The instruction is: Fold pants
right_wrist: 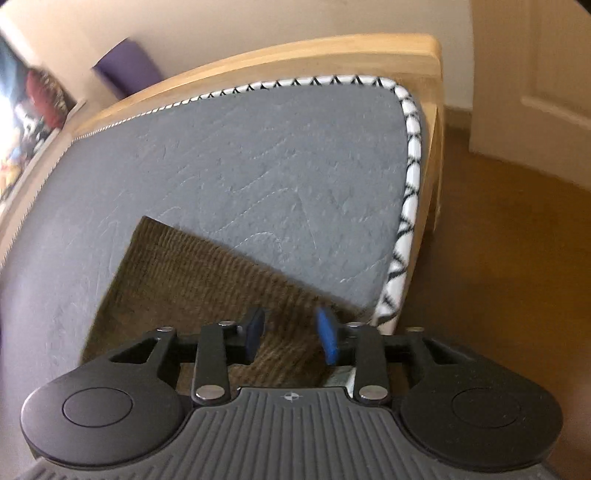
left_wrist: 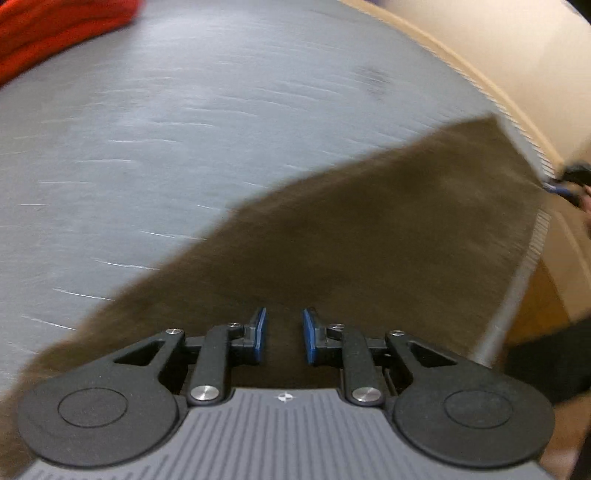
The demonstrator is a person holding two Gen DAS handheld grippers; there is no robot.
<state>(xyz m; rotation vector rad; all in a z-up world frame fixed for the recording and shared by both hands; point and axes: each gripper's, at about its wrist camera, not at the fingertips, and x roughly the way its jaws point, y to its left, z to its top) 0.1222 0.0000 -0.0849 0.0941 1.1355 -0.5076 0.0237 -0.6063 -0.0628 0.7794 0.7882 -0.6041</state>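
Brown corduroy pants [left_wrist: 369,229] lie flat on a grey mattress [left_wrist: 184,129]; the left wrist view is motion-blurred. My left gripper [left_wrist: 283,334] hovers over the pants with its blue pads apart and nothing between them. In the right wrist view the pants [right_wrist: 192,273] reach the mattress edge. My right gripper [right_wrist: 290,334] is open over the pants' near corner, close to the edge. The right gripper's tip also shows at the far right of the left wrist view [left_wrist: 570,184].
A red cloth [left_wrist: 48,33] lies at the mattress's far left. The mattress [right_wrist: 258,155] has a black-and-white piped edge [right_wrist: 408,177] and sits in a wooden bed frame [right_wrist: 432,51]. Brown floor [right_wrist: 498,258] and a white door [right_wrist: 535,74] are to the right.
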